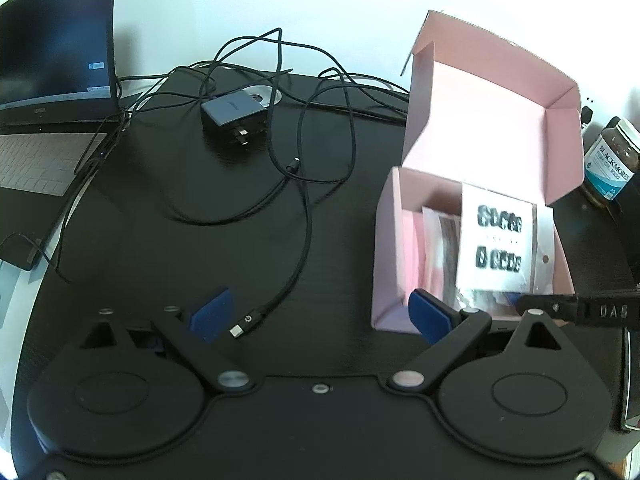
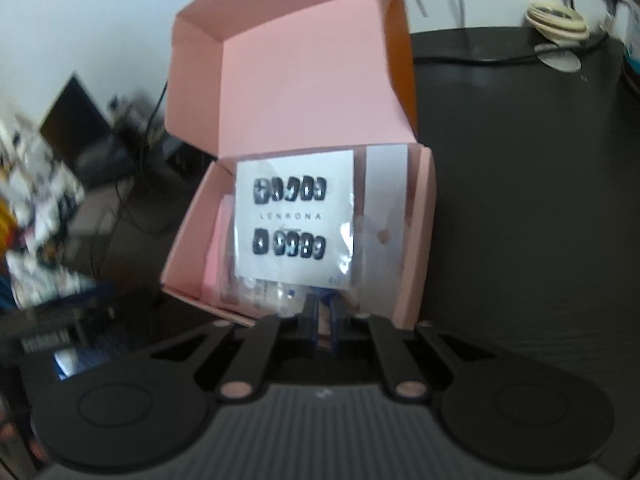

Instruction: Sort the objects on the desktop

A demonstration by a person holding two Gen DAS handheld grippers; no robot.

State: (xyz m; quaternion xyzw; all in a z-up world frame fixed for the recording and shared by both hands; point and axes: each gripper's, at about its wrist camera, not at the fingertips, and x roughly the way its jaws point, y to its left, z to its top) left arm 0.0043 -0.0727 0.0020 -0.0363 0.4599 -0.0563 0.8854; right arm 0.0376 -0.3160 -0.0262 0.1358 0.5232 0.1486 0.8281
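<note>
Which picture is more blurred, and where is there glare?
Right wrist view: motion blur smears the left side, while the nail card stays readable. Left wrist view: sharper overall, though the same card looks smeared, and glare washes out the pink box lid.

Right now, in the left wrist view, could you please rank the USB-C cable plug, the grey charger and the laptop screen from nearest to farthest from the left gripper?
1. USB-C cable plug, by the left gripper.
2. Grey charger, mid-desk.
3. Laptop screen, far left.
</note>
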